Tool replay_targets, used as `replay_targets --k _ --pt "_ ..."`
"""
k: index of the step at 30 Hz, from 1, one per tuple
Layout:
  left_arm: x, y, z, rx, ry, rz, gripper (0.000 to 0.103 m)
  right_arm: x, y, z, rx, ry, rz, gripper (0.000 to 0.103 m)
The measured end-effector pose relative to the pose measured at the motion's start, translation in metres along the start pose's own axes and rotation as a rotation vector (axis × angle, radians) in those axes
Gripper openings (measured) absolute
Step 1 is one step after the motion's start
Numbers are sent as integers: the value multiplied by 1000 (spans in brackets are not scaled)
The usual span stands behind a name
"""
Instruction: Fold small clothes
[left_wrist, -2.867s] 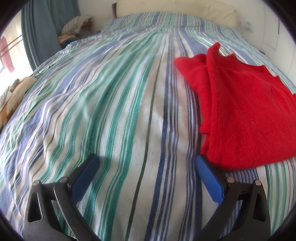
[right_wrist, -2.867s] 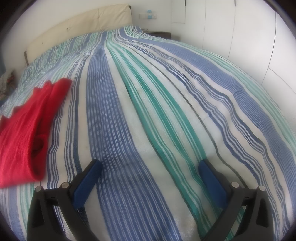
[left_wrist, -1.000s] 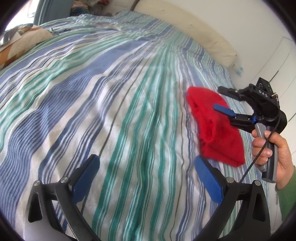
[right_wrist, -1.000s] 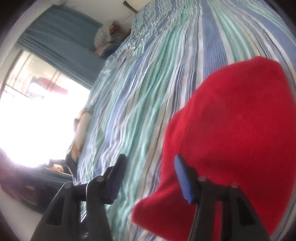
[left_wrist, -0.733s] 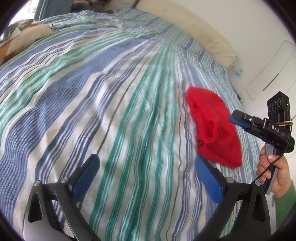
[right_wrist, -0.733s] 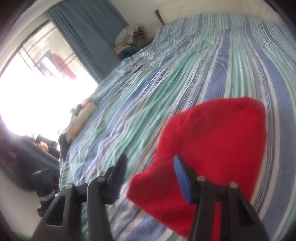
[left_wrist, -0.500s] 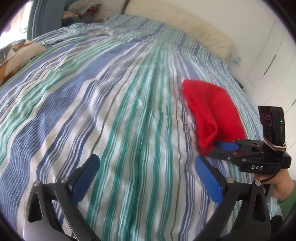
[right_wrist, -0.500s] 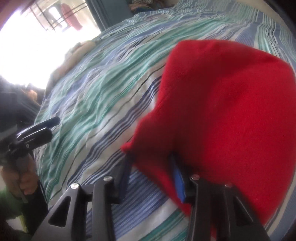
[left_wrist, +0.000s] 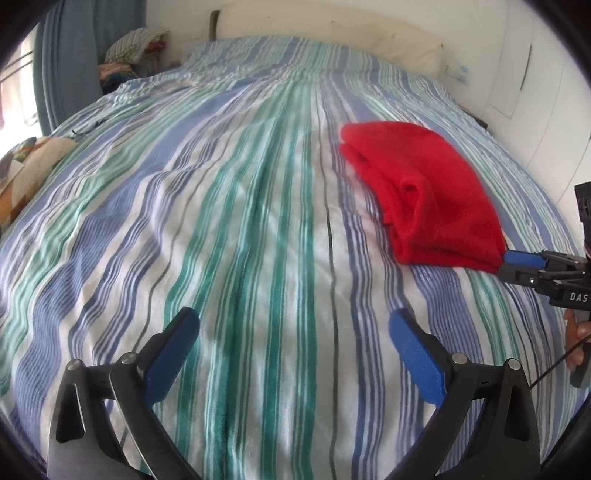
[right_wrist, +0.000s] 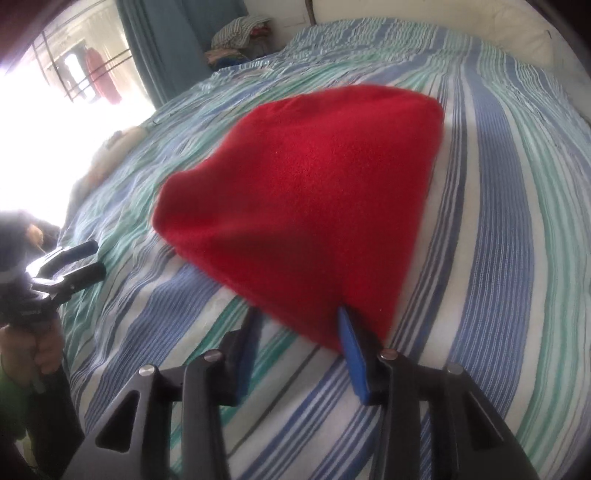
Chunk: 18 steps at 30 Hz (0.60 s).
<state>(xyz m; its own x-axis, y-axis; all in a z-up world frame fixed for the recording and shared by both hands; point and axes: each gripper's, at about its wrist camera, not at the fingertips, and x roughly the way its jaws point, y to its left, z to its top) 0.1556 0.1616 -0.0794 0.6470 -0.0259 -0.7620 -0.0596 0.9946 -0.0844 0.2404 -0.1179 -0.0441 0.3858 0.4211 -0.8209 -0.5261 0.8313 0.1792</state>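
Note:
A folded red knitted garment (left_wrist: 424, 195) lies flat on the striped bedspread (left_wrist: 240, 221), right of the middle. In the right wrist view the garment (right_wrist: 314, 192) fills the centre. Its near edge lies between the fingertips of my right gripper (right_wrist: 299, 332), whose jaws are opening, and I see no pad pressing on it. From the left wrist view, the right gripper (left_wrist: 511, 266) reaches in from the right edge to the garment's near right corner. My left gripper (left_wrist: 295, 332) hangs wide open over bare bedspread, left of the garment, with nothing between its fingers.
A cream headboard cushion (left_wrist: 332, 26) runs along the far end of the bed. A pile of clothes (left_wrist: 129, 44) and a blue curtain (left_wrist: 62, 55) stand at the back left. White cupboard doors (left_wrist: 546, 92) line the right side. A patterned cushion (left_wrist: 22, 173) lies at the left edge.
My right gripper has swung from above the garment down to its near corner, with the jaws narrower than before. The left gripper has rolled and shifted. The garment lies where it was.

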Motion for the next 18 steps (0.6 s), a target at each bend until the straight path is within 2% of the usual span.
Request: replay_targets --k 2,4,10,12,13,15,18 --pt "-1 -3 -2 22 1 11 102 -17 10 -6 7 -39 -10 71" --pt "0 -6 -2 36 3 22 102 -32 19 -15 -15 -80 -40 77" --pt "-1 -13 -5 69 -2 51 102 -47 26 -49 -21 -93 -109 77" --pt "-3 -14 -5 53 2 23 102 -49 20 -60 14 -86 -120 79" --pt "-5 -14 -3 29 5 -23 102 -49 17 -64 35 -82 -128 80" --pt "-8 -15 11 -38 19 -186 102 -53 9 -71 75 -83 -134 81" --pt "2 -18 48 -133 63 -424 102 -61 -6 -62 129 -118 -109 81"
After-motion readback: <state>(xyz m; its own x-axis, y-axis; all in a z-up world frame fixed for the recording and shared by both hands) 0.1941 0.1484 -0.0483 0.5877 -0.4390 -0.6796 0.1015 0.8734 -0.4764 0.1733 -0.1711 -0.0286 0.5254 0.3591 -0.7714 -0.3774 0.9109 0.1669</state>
